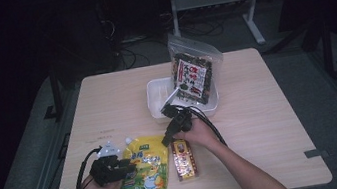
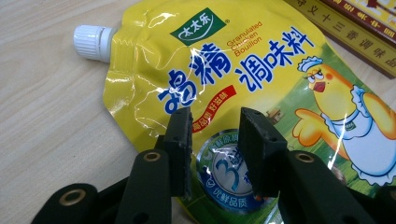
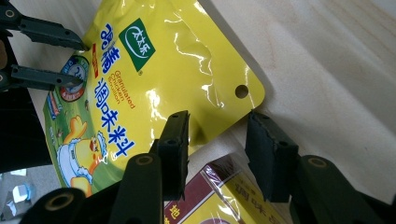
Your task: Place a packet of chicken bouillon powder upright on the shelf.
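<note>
Yellow pouch flat on the worktop, both grippers hovering over it

Yellow bouillon pouch [image 1: 144, 173] with a white screw cap [image 2: 92, 42] lies flat near the front edge of the wooden worktop [image 1: 272, 124], touching a red-brown box [image 1: 184, 159] on its right. Left hand-held gripper [image 1: 122, 168] sits over the pouch's left side, jaws part open with the printed face showing between the pads, not pinching it. Right hand-held gripper [image 1: 167, 140] hangs above the top of the box and the pouch's corner with the punched hole [image 3: 241, 91], jaws part open too, nothing clamped. Further back, a white tray [image 1: 156, 94] has a clear zip bag [image 1: 193, 70] of dark snacks leaning in it.
</note>
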`<state>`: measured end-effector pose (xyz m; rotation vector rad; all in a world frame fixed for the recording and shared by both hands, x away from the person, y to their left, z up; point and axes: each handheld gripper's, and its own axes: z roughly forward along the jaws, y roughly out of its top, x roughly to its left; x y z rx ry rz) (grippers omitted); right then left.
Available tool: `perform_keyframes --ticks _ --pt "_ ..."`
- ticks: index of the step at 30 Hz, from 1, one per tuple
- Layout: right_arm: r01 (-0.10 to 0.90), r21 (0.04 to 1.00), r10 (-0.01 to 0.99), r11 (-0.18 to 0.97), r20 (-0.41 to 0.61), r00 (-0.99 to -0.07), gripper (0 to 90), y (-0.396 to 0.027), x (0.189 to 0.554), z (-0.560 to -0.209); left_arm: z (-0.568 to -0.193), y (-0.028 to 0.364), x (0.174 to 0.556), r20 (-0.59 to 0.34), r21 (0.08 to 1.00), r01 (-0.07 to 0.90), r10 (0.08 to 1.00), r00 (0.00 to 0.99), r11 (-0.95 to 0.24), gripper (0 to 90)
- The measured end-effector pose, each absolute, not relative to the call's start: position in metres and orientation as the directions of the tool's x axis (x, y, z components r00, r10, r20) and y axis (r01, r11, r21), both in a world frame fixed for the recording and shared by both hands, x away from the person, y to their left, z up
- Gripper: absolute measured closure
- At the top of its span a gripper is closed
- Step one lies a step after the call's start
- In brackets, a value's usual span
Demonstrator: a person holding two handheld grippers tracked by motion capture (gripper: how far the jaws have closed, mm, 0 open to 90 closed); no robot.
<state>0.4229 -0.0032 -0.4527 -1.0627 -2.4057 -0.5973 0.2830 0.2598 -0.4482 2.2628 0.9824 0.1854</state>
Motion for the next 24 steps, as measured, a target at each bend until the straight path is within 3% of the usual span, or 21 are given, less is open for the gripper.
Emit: perform_keyframes --ticks 11,24 --pt "0.769 0.202 0.553 0.606 0.588 -0.59 60.0 0.0016 0.4224 -0.4546 -0.4501 0.2617 0.284 -0.131 0.624 0.605 0.697 0.705 -0.494 65.4" --pt "0.739 0.275 0.527 0.614 0.554 -0.644 87.4 0.0032 0.4186 -0.4467 -0.4497 0.2616 0.2843 -0.123 0.631 0.596 0.695 0.709 -0.497 64.5"
